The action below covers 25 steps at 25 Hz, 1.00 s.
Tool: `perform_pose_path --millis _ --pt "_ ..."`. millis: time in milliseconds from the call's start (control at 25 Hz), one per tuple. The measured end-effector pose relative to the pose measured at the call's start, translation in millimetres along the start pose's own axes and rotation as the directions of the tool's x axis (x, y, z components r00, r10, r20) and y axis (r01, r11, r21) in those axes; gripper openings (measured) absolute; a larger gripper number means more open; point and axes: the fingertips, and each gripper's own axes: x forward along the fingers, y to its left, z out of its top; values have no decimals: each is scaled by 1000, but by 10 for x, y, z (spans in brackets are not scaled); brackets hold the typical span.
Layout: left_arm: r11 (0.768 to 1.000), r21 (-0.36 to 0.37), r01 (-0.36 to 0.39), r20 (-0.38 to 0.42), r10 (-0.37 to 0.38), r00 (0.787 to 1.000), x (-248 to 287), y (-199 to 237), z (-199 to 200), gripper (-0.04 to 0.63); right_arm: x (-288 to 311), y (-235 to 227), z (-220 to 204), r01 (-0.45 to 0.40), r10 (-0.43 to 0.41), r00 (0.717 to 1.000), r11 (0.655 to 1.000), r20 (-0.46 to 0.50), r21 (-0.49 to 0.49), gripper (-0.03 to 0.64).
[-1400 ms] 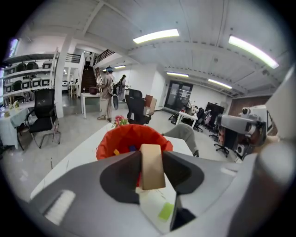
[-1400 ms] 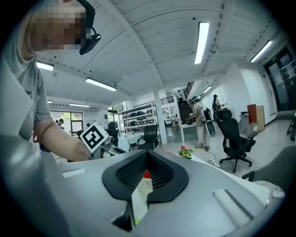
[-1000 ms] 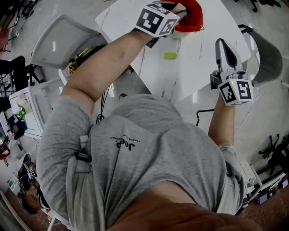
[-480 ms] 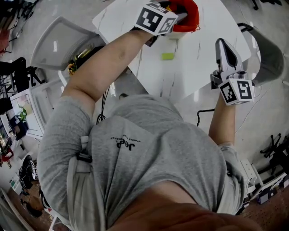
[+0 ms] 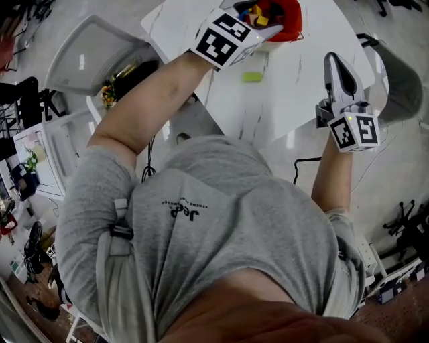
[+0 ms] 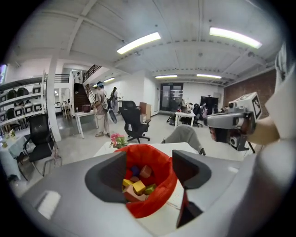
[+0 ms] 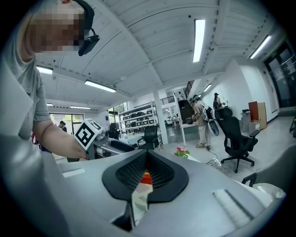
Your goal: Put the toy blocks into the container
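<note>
A red container [image 5: 287,19] stands at the far end of the white table [image 5: 301,60], with several coloured toy blocks [image 6: 136,181] inside it. My left gripper [image 5: 258,23] hovers just above its near rim. Its jaws have just been opening and now stand open, with no block between the pads [image 6: 107,178]. In the left gripper view the container [image 6: 162,185] shows through the gap. One green block [image 5: 253,77] lies loose on the table nearer to me. My right gripper [image 5: 335,63] waits at the table's right side, level, jaws shut on nothing [image 7: 145,173].
A grey chair [image 5: 94,57] stands left of the table and another [image 5: 395,80] to its right. A small pink flower [image 6: 118,140] sits at the table's far edge. Office chairs, desks and people are farther back in the room.
The left gripper has rolled, pulled back slightly toward me and opened its jaws. The blocks in the container now show in the head view. The right gripper has stayed put.
</note>
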Motion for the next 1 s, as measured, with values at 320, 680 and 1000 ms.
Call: perform_pose_path --millis 320,680,1000 --pt "969 215 120 23 -128 991 -299 -675 -409 341 45 112 -33 -11 11 1000 1000 -11 2 3" --pt "938 191 288 -236 -240 942 39 -1057 -1661 341 39 148 -213 -19 19 998 1000 -55 0 5" --pt "915 164 369 -405 -279 871 315 -1257 -2374 341 -15 32 -439 7 -6 997 1000 -83 10 3"
